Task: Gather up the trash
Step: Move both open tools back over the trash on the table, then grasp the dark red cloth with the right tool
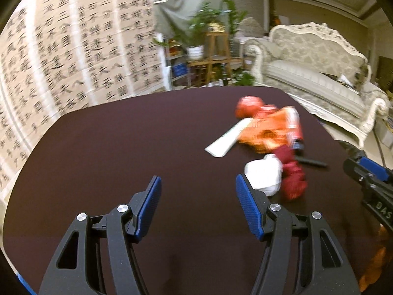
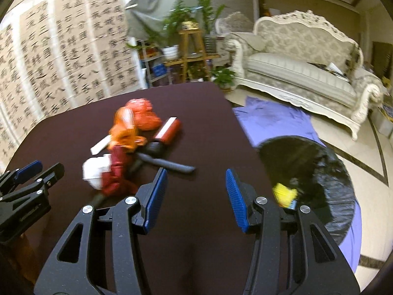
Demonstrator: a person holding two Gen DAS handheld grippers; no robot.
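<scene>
A blurred heap of trash lies on the dark brown table [image 1: 110, 147]: a crumpled white paper wad [image 1: 264, 175], dark red crumpled wrappers [image 1: 293, 179], an orange printed wrapper [image 1: 270, 130], a flat white strip [image 1: 227, 139] and a red box [image 2: 168, 130]. The left gripper [image 1: 198, 196] hovers just beside the wad, fingers apart and empty. The right gripper [image 2: 196, 191] also has its fingers apart and empty. A black-lined trash bin [image 2: 319, 172] holding a yellow scrap [image 2: 285, 193] stands beside the table.
</scene>
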